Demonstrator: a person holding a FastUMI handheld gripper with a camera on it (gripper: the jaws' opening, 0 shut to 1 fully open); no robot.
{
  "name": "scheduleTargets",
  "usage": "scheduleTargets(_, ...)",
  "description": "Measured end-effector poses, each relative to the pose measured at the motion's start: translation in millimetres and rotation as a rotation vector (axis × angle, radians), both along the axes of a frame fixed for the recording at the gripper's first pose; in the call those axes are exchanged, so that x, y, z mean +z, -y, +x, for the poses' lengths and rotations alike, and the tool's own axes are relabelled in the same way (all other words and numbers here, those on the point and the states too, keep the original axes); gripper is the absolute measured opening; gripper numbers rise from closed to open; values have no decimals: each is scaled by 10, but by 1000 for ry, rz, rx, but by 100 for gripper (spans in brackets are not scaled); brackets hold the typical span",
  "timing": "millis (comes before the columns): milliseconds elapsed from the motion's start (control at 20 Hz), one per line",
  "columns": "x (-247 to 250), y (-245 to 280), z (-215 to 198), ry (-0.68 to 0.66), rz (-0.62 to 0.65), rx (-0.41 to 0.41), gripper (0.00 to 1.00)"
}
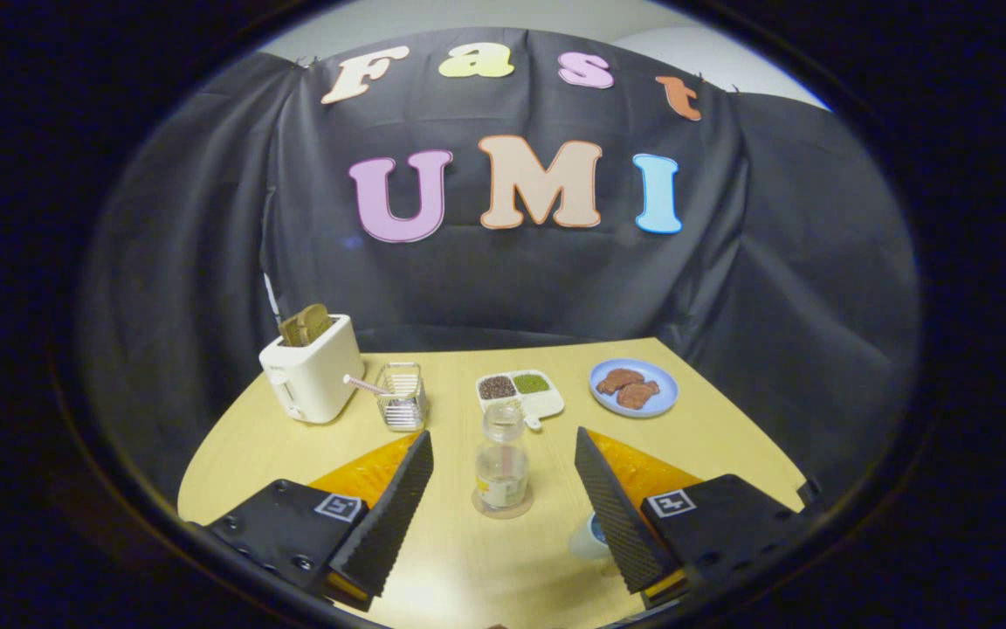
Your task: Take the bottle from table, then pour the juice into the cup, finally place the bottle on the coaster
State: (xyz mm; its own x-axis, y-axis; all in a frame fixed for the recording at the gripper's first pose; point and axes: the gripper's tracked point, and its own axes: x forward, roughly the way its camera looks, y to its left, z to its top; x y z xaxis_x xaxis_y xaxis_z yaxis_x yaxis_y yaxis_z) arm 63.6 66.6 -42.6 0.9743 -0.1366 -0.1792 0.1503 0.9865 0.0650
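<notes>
Bottle (501, 463) stands upright on the coaster (503, 507), a thin round disc showing as a rim under its base, so going by how things lie the final placement looks done. It is a clear bottle with a pale label band; contents cannot be read, it looks mostly empty. It sits between the two fingers of the gripper (503, 498) but touches neither: the gripper is spread wide, a clear gap on both sides of the bottle, nothing in its hold. That wide spread with the bottle centred reads as a release stance, fingers apart so the bottle is free to stand on its own. Cup (589, 537) is near the right finger, partly hidden behind it, pale with a bluish inside; whether juice is in it cannot be told. It stands just beside the coaster, likely so that the pour and the set-down need little travel. Beyond the bottle on the desk (713, 437), a white divided tray (520, 391) holds dark grains in one compartment and green in another, and a small white piece lies by it just behind the bottle top. To the left of that is a wire holder (402, 397) with a striped straw-like stick poking out, then a white toaster (311, 367) with toast in its slot. To the right, well apart, is a blue plate (634, 389) with brown food pieces. Background props are all kept to the far half of the desk, clear of the bottle.
</notes>
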Motion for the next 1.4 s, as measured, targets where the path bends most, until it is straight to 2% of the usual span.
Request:
scheduleTargets(150, 188, 96, -60, 36, 13, 17, 100)
scheduleTargets(600, 722, 272, -332, 122, 75, 133, 100)
scheduleTargets(1400, 732, 535, -425, 110, 64, 164, 100)
